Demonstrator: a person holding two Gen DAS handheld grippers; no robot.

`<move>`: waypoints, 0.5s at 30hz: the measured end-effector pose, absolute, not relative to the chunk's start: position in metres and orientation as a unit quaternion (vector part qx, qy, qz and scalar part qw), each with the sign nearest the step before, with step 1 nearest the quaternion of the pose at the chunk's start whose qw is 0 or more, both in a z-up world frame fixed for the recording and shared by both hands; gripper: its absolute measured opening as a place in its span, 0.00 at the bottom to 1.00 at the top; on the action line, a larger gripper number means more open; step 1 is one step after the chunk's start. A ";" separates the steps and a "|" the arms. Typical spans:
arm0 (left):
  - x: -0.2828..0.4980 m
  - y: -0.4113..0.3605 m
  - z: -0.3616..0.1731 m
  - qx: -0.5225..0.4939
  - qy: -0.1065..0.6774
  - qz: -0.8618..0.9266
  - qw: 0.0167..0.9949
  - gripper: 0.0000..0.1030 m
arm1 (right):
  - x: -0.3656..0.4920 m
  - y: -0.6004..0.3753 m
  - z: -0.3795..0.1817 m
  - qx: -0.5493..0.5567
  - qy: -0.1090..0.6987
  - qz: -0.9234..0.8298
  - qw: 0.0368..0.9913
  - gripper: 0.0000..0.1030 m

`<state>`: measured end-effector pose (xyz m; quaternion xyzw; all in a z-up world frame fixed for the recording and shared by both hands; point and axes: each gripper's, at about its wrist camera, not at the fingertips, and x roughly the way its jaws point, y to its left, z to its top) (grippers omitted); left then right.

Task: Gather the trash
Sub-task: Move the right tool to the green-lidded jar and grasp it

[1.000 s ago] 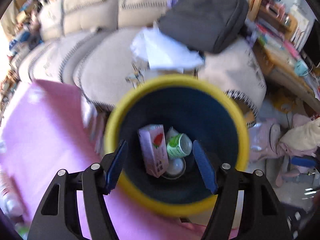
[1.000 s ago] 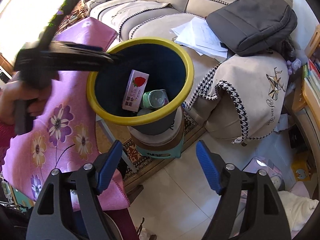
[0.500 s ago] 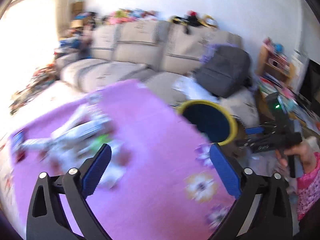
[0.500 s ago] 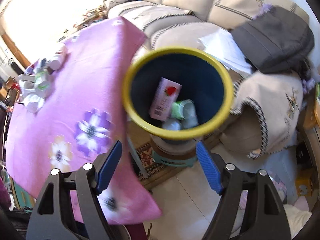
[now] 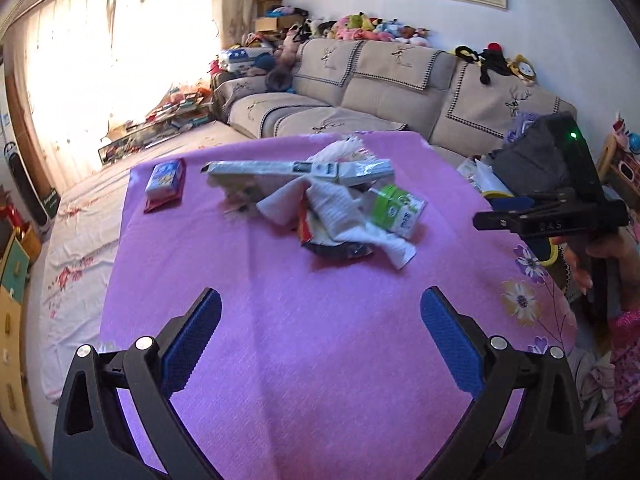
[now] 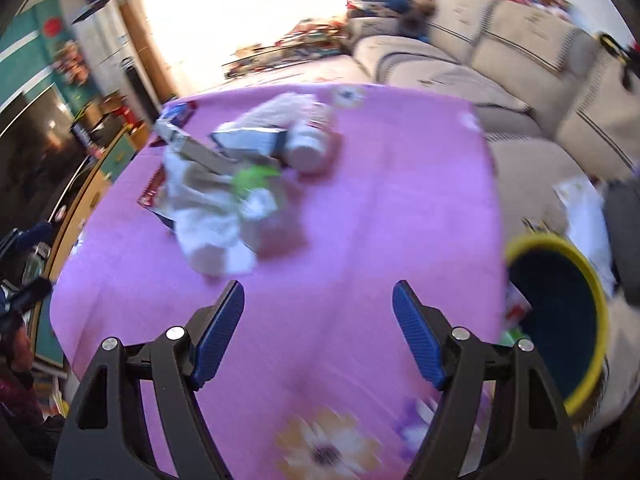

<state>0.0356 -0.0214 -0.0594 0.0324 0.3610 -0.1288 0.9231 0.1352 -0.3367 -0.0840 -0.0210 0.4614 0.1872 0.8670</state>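
Observation:
A pile of trash lies on the purple tablecloth [image 5: 280, 320]: a long silver-white box [image 5: 296, 170], crumpled white tissue [image 5: 344, 216], a green carton [image 5: 396, 208], a red wrapper [image 5: 308, 232] and a small blue-red packet [image 5: 165, 184]. My left gripper [image 5: 320, 344] is open and empty, above the cloth short of the pile. My right gripper [image 6: 318, 336] is open and empty; it shows at the right of the left wrist view [image 5: 548, 216]. The right wrist view is blurred and shows the pile [image 6: 224, 184] and the yellow-rimmed dark bin [image 6: 560, 312] beyond the table's right edge.
A beige sofa [image 5: 380, 92] stands behind the table, with plush toys on its back. A grey bag [image 6: 624, 240] and papers lie on the sofa near the bin. A bright window with curtains is at the left. Clutter lies on the floor.
Both grippers have swung away from the bin toward the table and the trash pile. The left gripper's jaws have opened wider. Nothing was picked up.

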 end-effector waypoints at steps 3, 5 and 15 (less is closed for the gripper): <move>0.036 -0.015 -0.064 0.029 0.365 -0.124 0.922 0.95 | 0.153 -0.315 -0.091 -0.039 0.463 0.193 0.864 0.70; 0.037 -0.013 -0.065 0.026 0.366 -0.119 0.922 0.95 | 0.165 -0.306 -0.098 -0.040 0.471 0.196 0.859 0.70; 0.044 -0.012 -0.072 0.024 0.376 -0.123 0.918 0.95 | 0.197 -0.285 -0.119 -0.028 0.484 0.203 0.851 0.69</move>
